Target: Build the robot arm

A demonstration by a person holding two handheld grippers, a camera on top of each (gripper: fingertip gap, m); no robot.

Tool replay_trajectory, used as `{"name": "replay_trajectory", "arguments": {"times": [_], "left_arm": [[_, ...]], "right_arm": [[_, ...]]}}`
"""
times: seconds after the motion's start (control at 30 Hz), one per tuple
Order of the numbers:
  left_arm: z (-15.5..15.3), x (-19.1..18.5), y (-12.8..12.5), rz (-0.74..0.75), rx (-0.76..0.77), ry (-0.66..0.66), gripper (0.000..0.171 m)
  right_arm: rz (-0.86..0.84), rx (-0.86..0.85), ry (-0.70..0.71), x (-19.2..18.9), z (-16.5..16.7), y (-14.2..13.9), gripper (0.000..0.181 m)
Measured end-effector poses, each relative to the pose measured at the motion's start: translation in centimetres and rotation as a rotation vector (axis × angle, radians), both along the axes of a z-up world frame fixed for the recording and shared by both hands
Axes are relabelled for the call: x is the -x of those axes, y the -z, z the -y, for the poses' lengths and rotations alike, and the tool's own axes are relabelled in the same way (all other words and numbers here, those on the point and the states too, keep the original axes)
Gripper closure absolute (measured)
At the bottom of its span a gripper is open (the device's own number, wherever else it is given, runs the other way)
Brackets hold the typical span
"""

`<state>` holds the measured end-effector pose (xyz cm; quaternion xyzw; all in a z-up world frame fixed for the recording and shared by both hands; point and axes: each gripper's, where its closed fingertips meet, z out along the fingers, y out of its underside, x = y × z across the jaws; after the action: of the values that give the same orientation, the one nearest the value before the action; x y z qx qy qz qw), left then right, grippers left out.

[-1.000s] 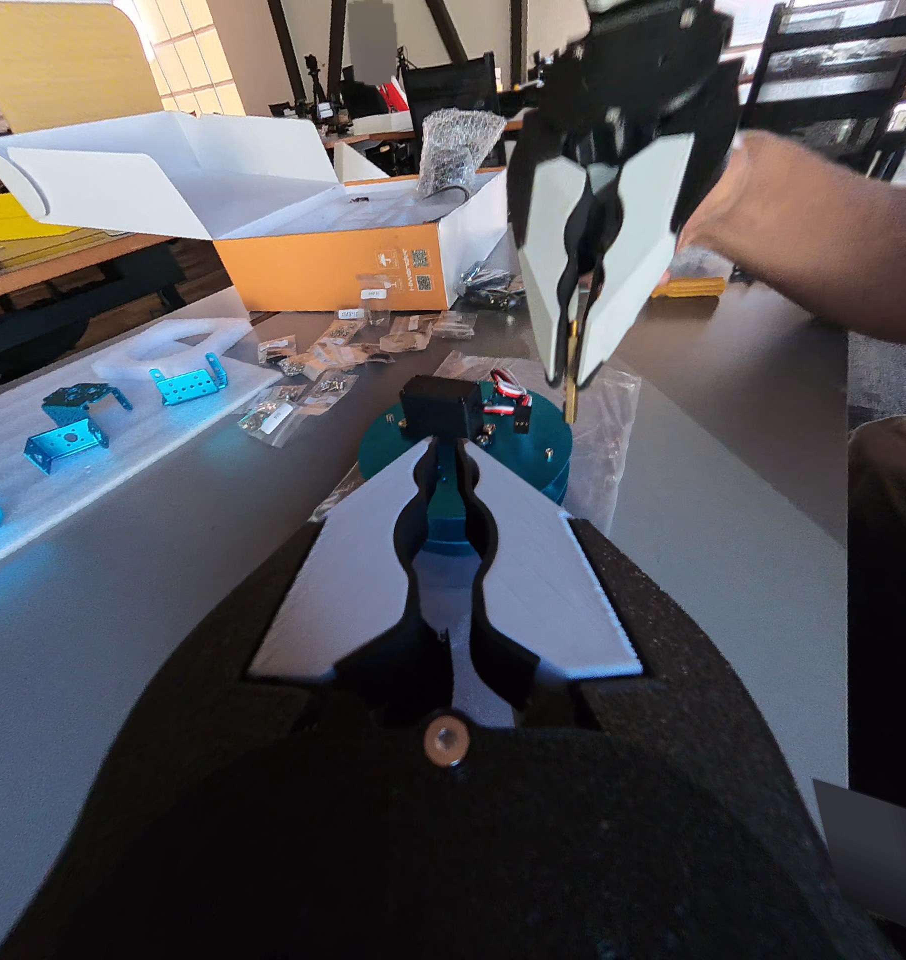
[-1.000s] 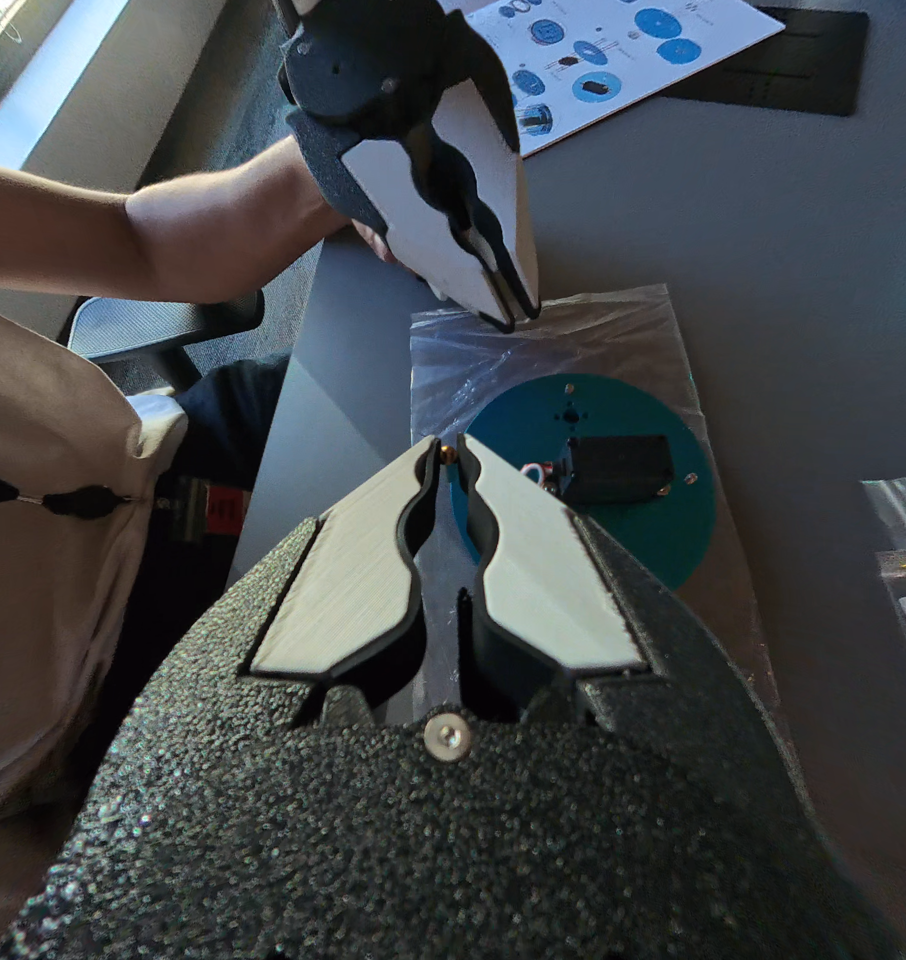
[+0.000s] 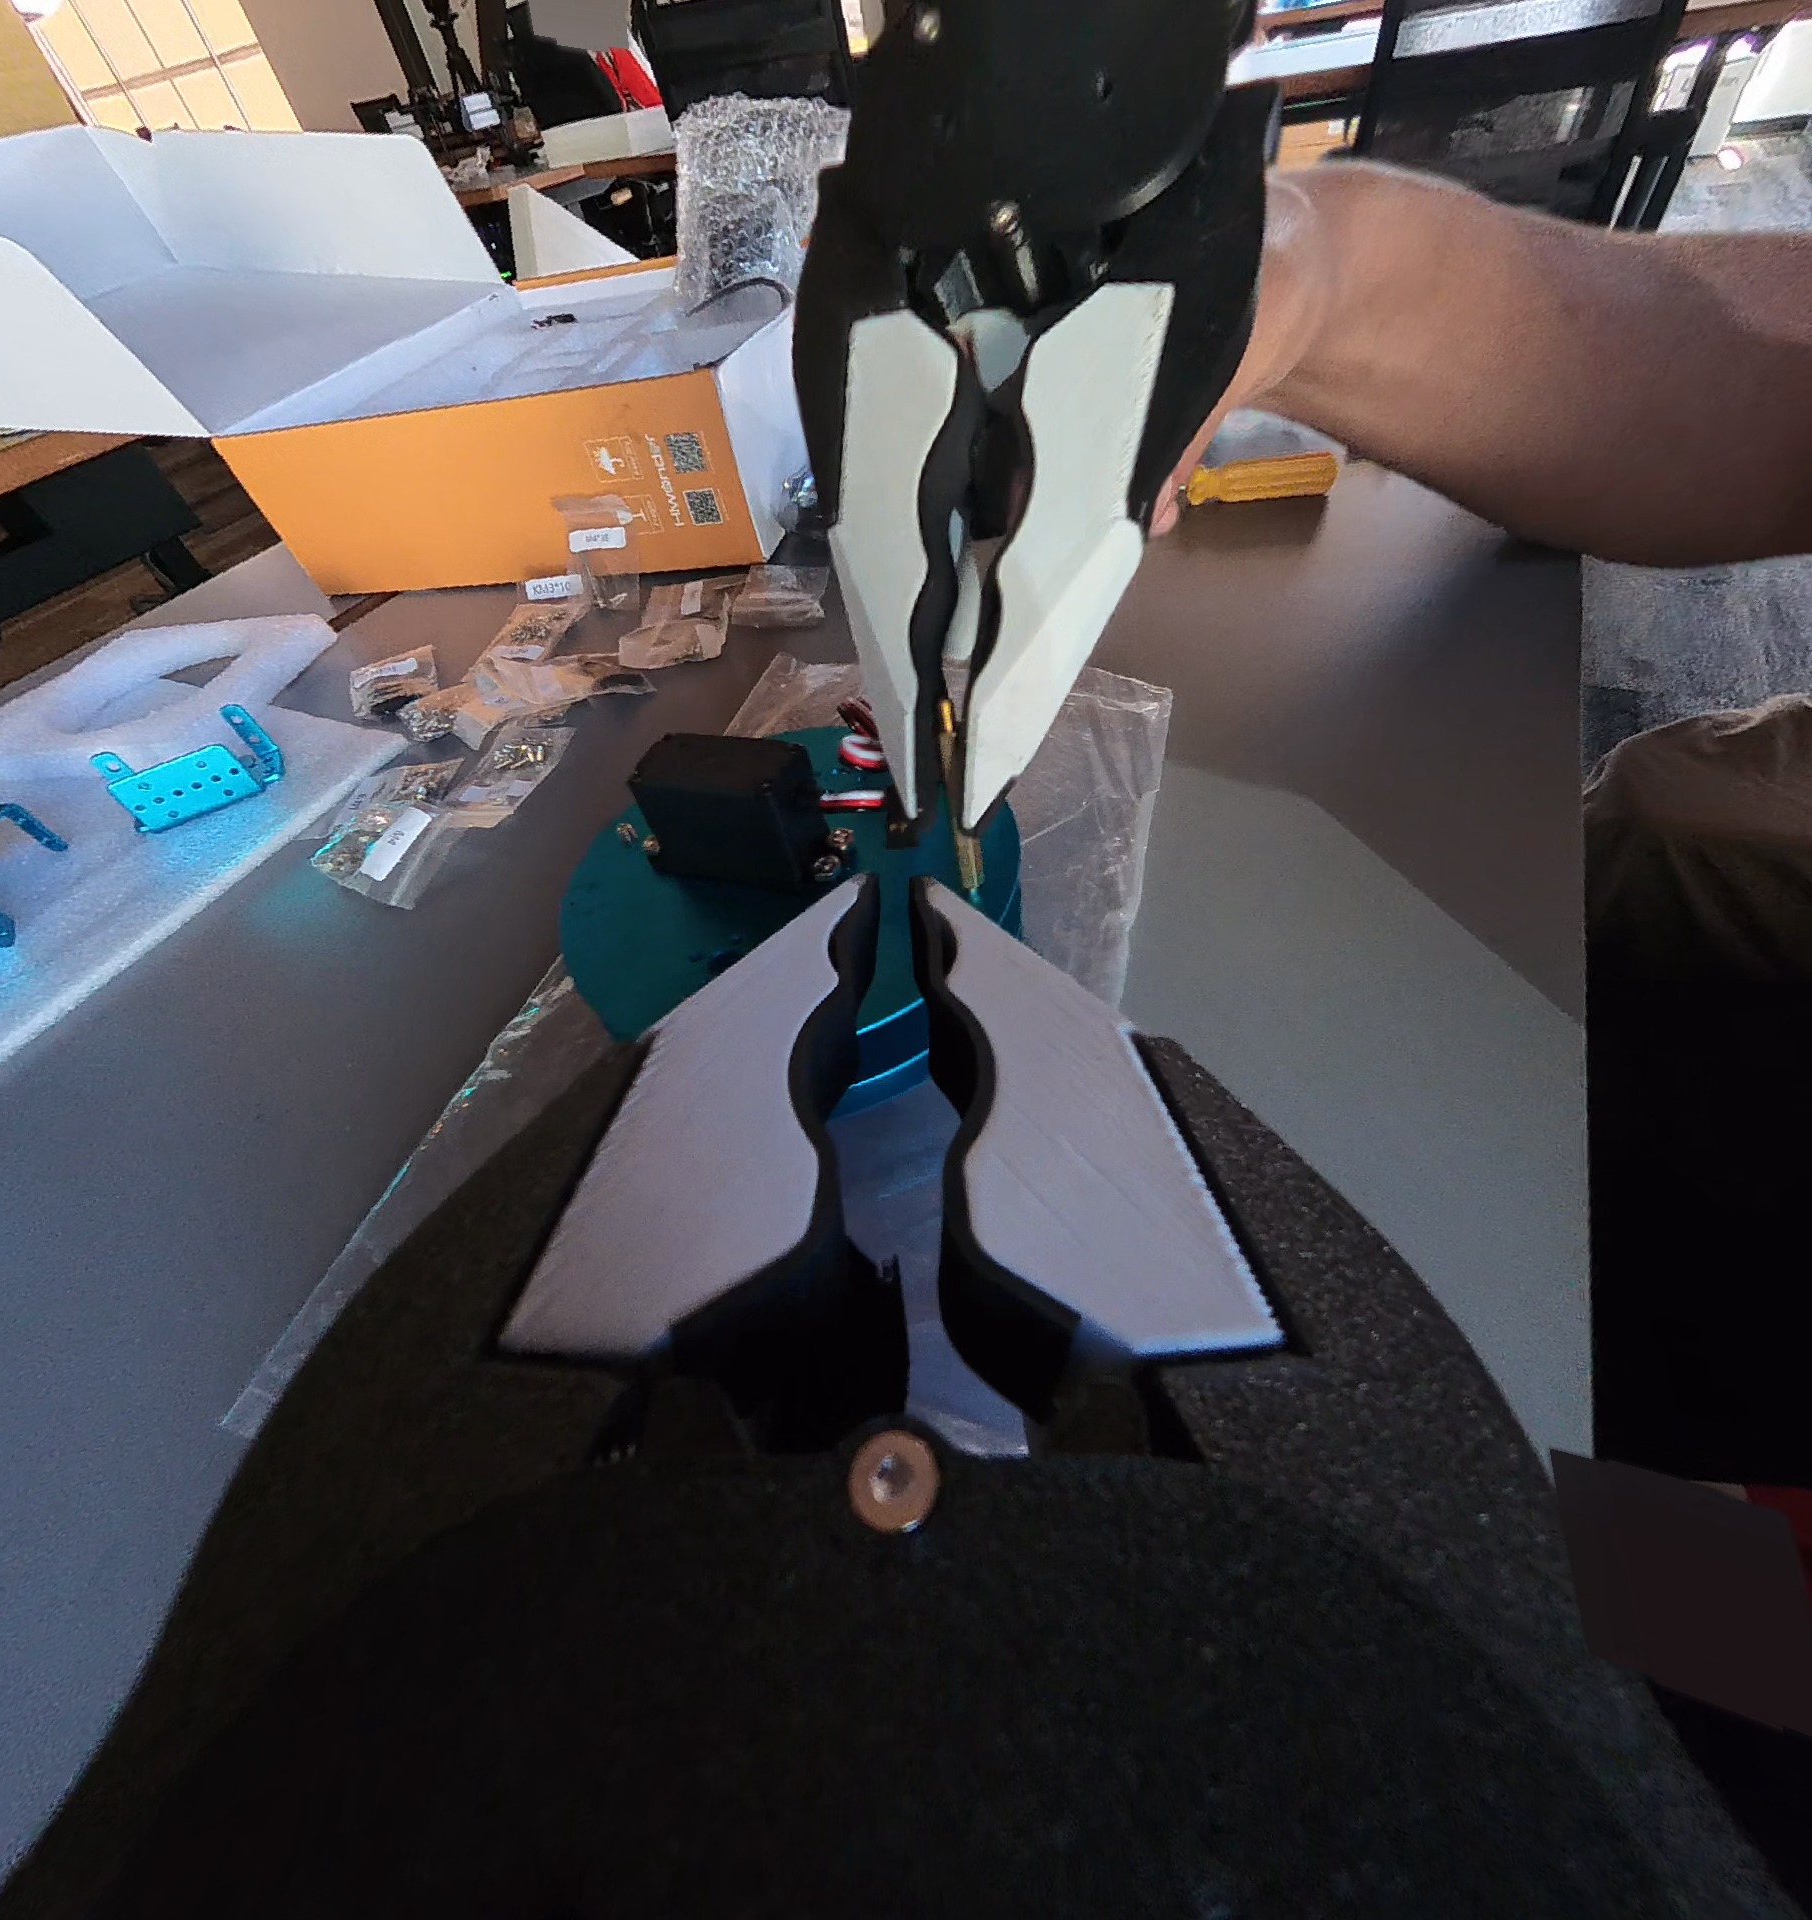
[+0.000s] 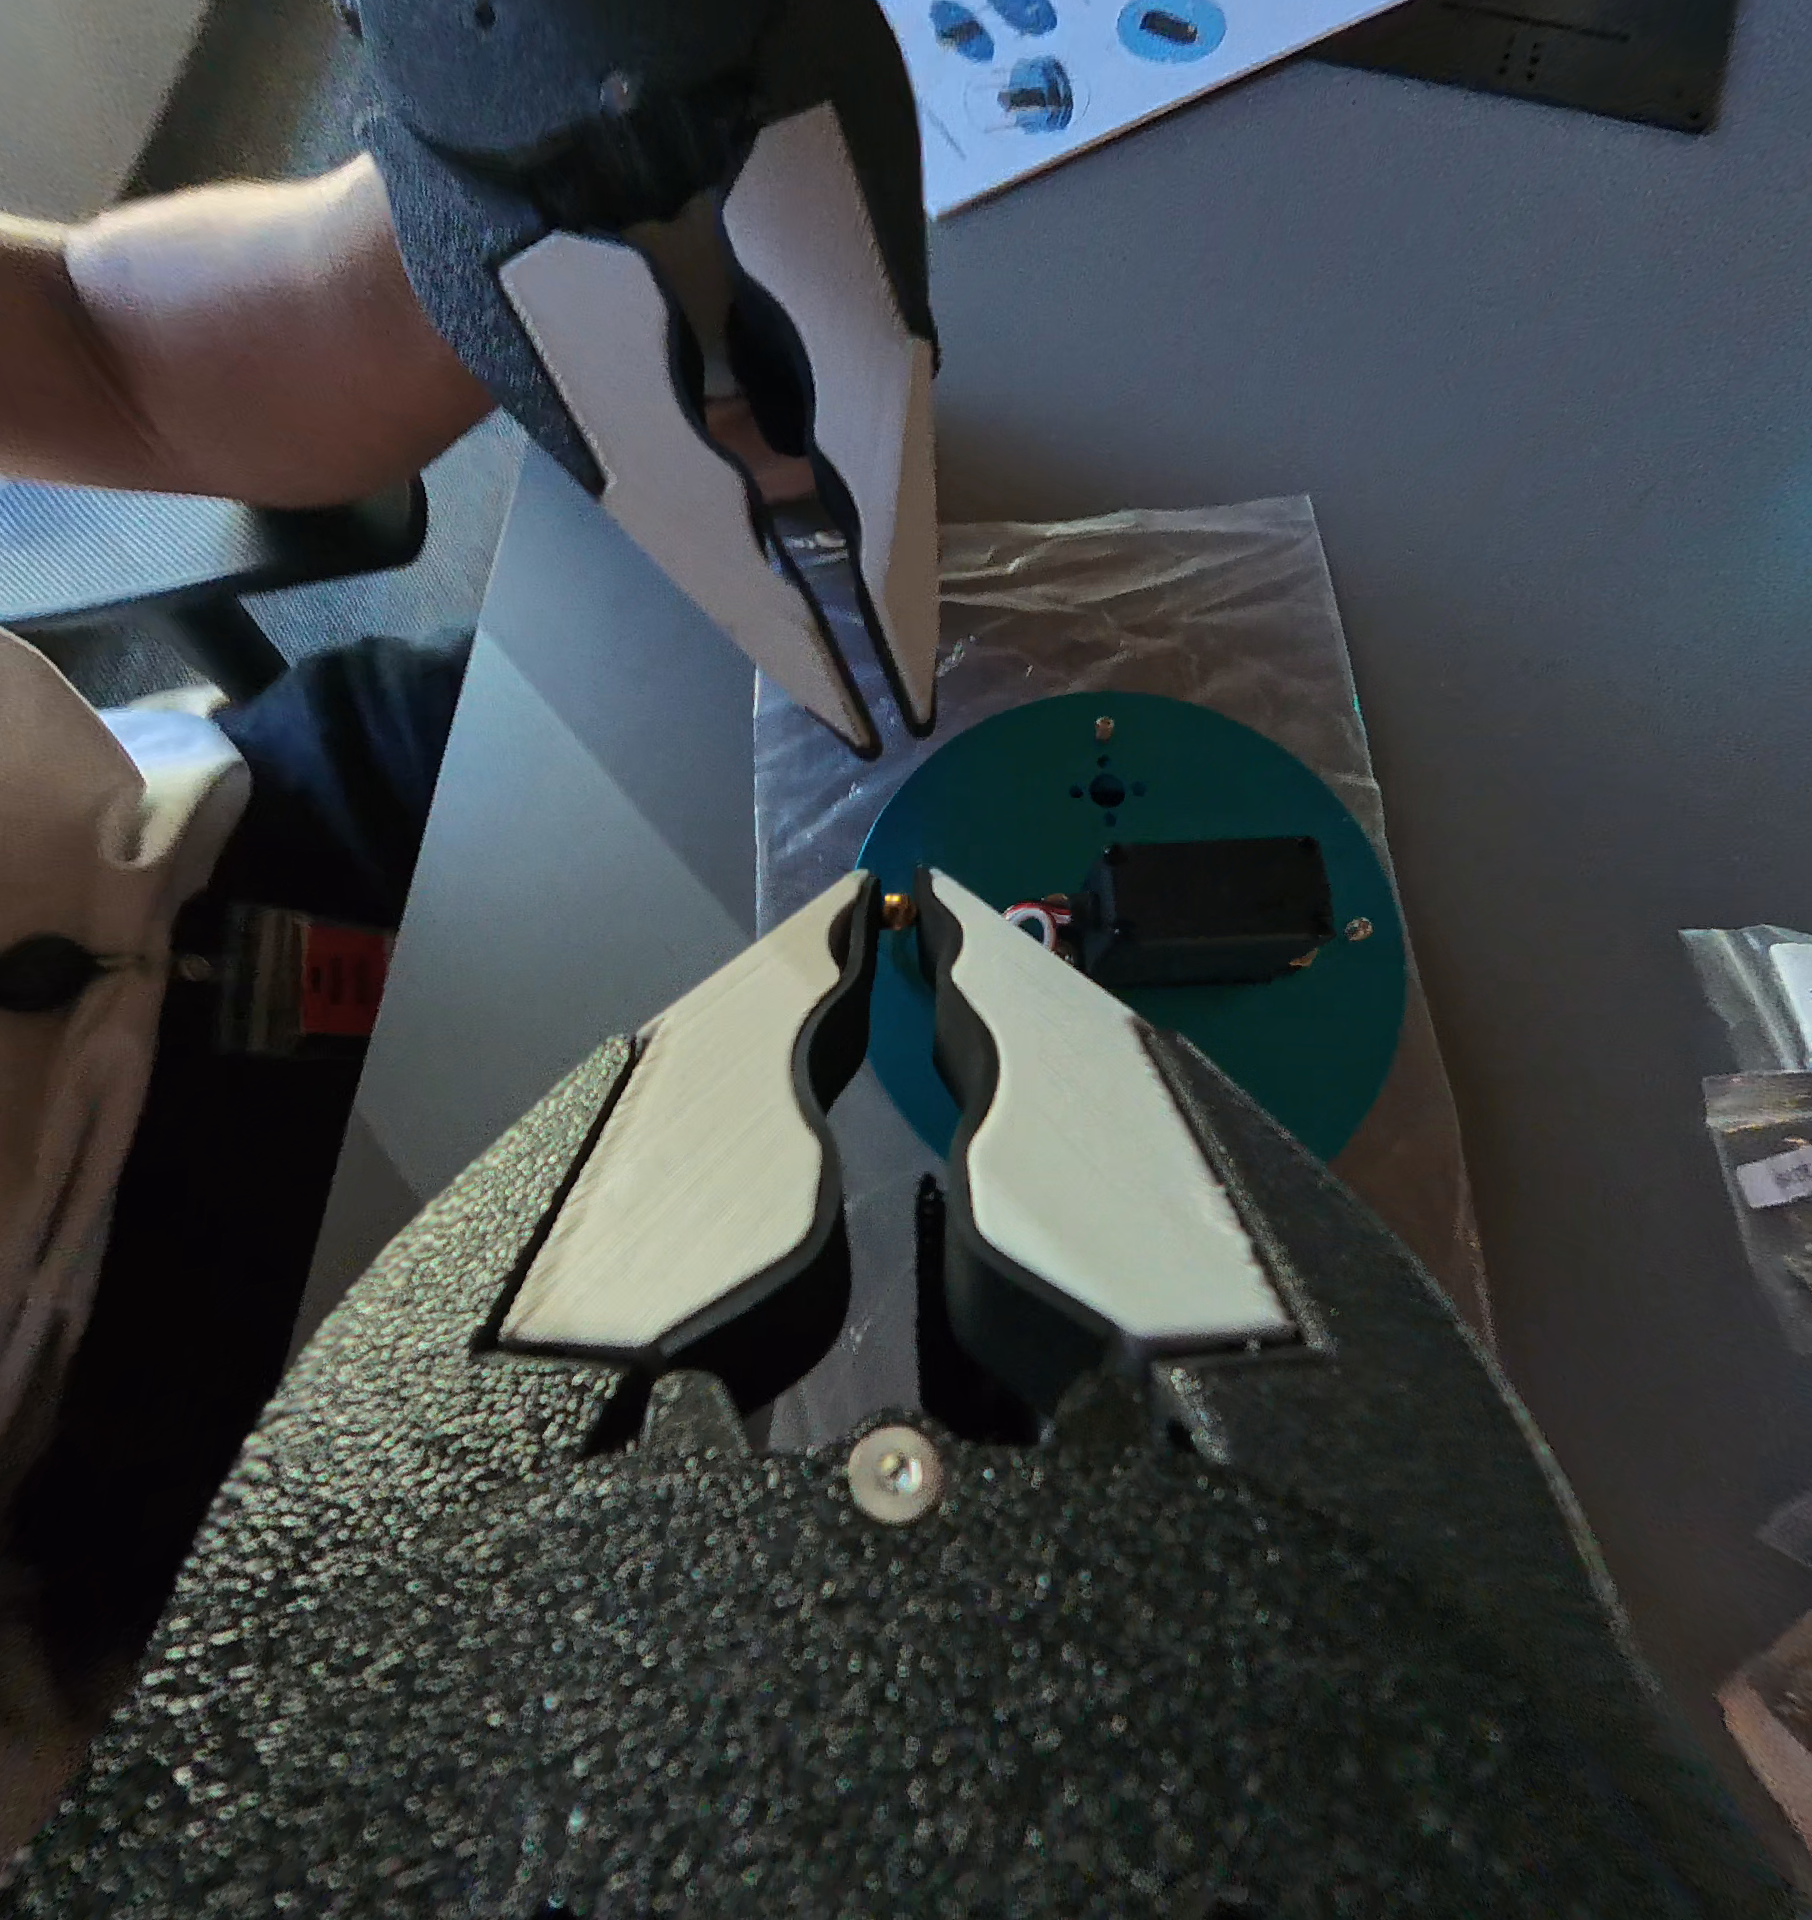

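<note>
A teal round disc (image 3: 653,935) lies on a clear plastic bag (image 3: 1099,748) on the grey table, with a black servo (image 3: 725,800) mounted on it. My right gripper (image 3: 943,821) comes down from above, shut on a brass standoff (image 3: 969,857) whose lower end meets the disc's right edge. In the right wrist view the standoff (image 4: 897,909) sits between my right gripper's tips (image 4: 897,883) over the disc (image 4: 1193,1060), beside the servo (image 4: 1208,909). My left gripper (image 3: 891,883) is nearly shut and empty, its tips (image 4: 894,727) just off the disc's edge.
An open orange box (image 3: 445,488) and bubble wrap (image 3: 746,177) stand behind. Several small bags of screws (image 3: 466,748) and blue brackets (image 3: 190,784) on white foam lie left. A yellow screwdriver (image 3: 1266,478) lies far right. A printed sheet (image 4: 1037,94) lies beyond the disc. The tips of both grippers are at nearly the same place. My right tips are roughly 5 cm from the black servo (image 3: 725,800).
My right gripper has lowered the brass standoff onto the disc's edge. My left gripper has moved closer to the disc. Both jaw gaps look unchanged.
</note>
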<state>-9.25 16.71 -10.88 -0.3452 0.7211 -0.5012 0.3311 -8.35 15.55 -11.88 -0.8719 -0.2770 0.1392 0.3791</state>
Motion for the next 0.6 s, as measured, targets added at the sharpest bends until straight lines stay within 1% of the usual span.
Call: {"name": "replay_trajectory", "arguments": {"times": [0.1, 0.17, 0.3, 0.43, 0.6], "left_arm": [[-0.7, -0.2, -0.1, 0.005, 0.006, -0.027, 0.167], [-1.1, -0.2, -0.3, 0.012, 0.013, -0.041, 0.167], [-1.5, -0.2, -0.5, 0.02, 0.028, -0.05, 0.167], [-1.7, 0.0, -0.7, 0.029, 0.034, -0.054, 0.167], [-2.0, 0.4, -1.1, 0.047, 0.057, -0.059, 0.167]], "right_arm": [[0.132, 0.061, -0.052, -0.2, 0.4, 0.1, 0.176], [0.251, 0.107, -0.104, -0.1, 0.6, 0.3, 0.177], [0.436, 0.238, -0.202, -0.1, 1.2, 0.5, 0.177], [0.456, 0.322, -0.235, -0.1, 1.2, 0.6, 0.177], [0.35, 0.352, -0.217, -0.4, 1.0, 0.7, 0.177]]}}
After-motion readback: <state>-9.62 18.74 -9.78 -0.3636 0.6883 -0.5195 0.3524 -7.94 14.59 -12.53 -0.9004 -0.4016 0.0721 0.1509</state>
